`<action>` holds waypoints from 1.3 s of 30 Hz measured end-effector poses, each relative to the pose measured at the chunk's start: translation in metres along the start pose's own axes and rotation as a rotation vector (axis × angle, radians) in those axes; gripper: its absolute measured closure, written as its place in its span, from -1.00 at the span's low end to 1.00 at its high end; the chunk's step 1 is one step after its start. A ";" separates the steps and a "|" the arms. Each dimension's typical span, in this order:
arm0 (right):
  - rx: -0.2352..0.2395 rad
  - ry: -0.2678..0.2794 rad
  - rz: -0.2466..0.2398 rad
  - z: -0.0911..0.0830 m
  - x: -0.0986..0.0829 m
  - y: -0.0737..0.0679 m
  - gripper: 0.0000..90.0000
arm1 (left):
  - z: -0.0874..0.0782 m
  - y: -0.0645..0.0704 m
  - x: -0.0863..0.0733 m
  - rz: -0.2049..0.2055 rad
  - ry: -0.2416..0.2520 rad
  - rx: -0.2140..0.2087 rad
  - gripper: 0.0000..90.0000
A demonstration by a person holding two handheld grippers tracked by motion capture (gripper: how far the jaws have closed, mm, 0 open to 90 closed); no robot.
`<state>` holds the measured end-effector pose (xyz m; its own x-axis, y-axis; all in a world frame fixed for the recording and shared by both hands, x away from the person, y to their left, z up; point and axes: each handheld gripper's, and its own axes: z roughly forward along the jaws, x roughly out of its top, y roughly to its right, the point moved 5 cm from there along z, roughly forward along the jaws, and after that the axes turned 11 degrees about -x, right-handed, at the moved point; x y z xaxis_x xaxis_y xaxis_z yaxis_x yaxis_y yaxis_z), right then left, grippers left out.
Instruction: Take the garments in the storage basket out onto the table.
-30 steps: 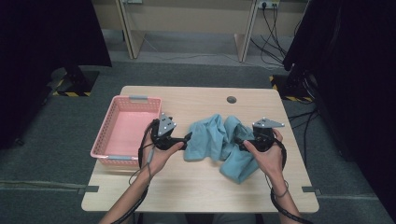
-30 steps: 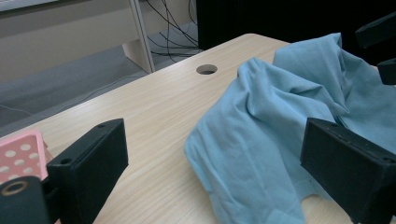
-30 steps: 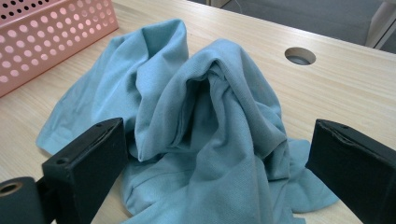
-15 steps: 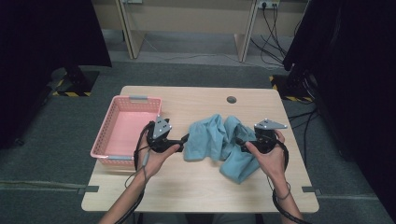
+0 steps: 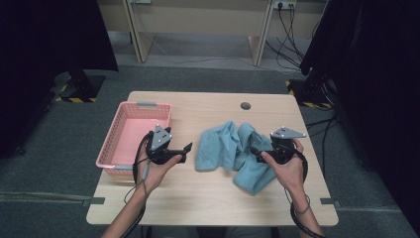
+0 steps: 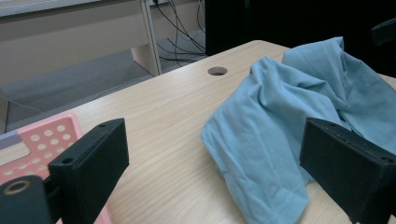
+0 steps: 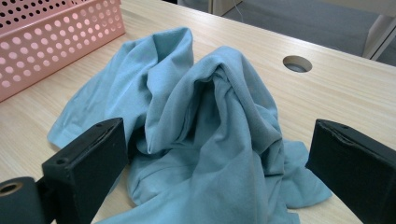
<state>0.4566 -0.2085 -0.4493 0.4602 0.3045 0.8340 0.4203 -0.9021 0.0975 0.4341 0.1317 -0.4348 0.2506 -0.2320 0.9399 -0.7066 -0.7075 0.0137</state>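
A crumpled light-blue cloth (image 5: 233, 151) lies in a heap on the wooden table (image 5: 208, 198), right of centre. My left gripper (image 5: 188, 147) hovers just left of the cloth's edge, open, with nothing between its jaws. In the left gripper view the cloth (image 6: 289, 121) spreads ahead and to the right, between the wide jaws. My right gripper (image 5: 253, 151) is at the cloth's right side, open, its jaws standing over the fabric. The right gripper view has the bunched cloth (image 7: 205, 126) lying between its spread jaws, not clamped.
A pink perforated basket (image 5: 130, 136) sits on the table's left part, right beside my left hand; it also appears as the basket (image 7: 56, 37) beyond the cloth. A round cable hole (image 5: 245, 105) lies near the far edge. Black screens flank the table.
My left gripper has drawn back to the left, away from the cloth's edge. The right gripper and the cloth have stayed nearly where they were.
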 end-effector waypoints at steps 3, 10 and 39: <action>-0.002 0.002 -0.004 -0.002 -0.001 0.001 -0.90 | -0.005 -0.002 -0.002 -0.003 0.003 0.007 -0.85; -0.007 0.006 -0.001 -0.008 -0.003 0.005 -0.89 | -0.016 -0.007 -0.006 -0.013 0.013 0.018 -0.85; -0.038 0.022 0.014 -0.031 -0.018 0.024 -0.90 | -0.061 -0.021 -0.030 -0.046 0.036 0.078 -0.85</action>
<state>0.4344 -0.2453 -0.4457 0.4479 0.2855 0.8473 0.3838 -0.9173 0.1063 0.4010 0.1937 -0.4422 0.2568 -0.1752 0.9505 -0.6410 -0.7669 0.0318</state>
